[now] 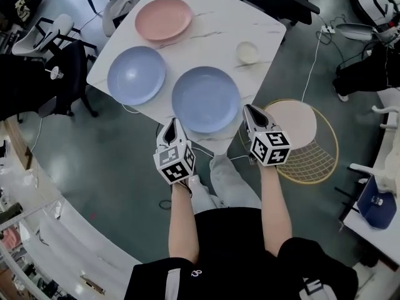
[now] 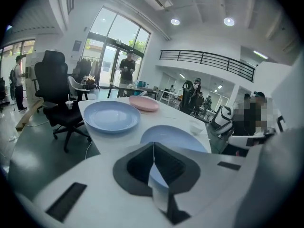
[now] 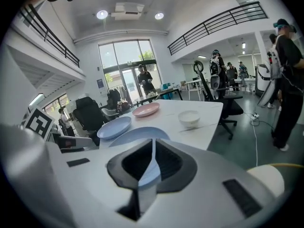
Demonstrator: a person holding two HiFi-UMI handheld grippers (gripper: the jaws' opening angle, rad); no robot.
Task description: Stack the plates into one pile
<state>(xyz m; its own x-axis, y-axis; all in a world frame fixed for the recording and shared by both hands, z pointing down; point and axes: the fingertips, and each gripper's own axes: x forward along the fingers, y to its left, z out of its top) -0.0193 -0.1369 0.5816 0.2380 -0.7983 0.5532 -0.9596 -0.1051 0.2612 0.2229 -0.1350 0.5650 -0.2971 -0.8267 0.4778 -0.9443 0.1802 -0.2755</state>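
Plates lie unstacked on the white marble-topped table point(image 1: 219, 30): a pink round plate point(image 1: 164, 19) farthest, a pale blue round plate point(image 1: 136, 75) left, a second blue round plate point(image 1: 205, 99) nearest me. My left gripper point(image 1: 174, 124) and right gripper point(image 1: 250, 109) flank that nearest one (both jaws together, empty).

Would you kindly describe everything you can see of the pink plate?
The pink plate is round and shallow, with a raised rim and a smooth, plastic-like look. It lies flat, right way up and empty, at the far end of the white marbled table, apart from the nearest blue plate. Only the table touches it.
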